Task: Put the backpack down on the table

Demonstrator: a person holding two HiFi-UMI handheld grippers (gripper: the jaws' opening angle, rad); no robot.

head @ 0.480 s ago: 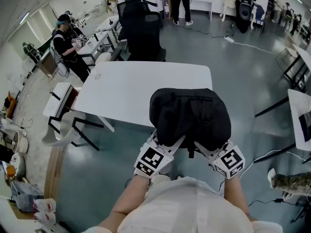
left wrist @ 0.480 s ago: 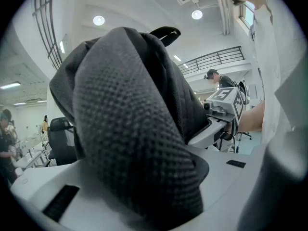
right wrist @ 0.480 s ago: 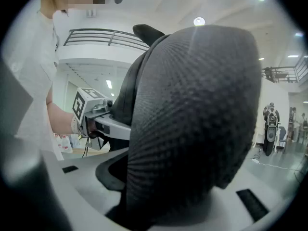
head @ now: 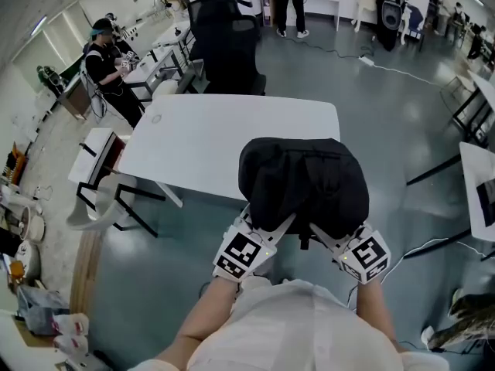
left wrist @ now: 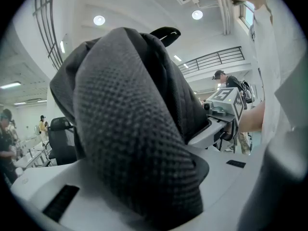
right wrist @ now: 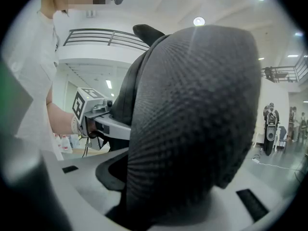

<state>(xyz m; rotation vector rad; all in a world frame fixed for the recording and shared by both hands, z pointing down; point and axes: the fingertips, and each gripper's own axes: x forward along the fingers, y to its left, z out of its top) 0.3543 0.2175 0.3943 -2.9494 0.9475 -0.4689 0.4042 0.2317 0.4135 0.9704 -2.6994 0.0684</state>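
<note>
From overhead only — backpack (head: 303, 184) overlaps the table (head: 209, 141).

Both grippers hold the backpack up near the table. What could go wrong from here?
1. The backpack seems to hang over the white table's near corner; lowered here, it might tip off the edge.
2. The left gripper and right gripper each clamp only a padded shoulder strap, so the bag could swing or slip.
</note>
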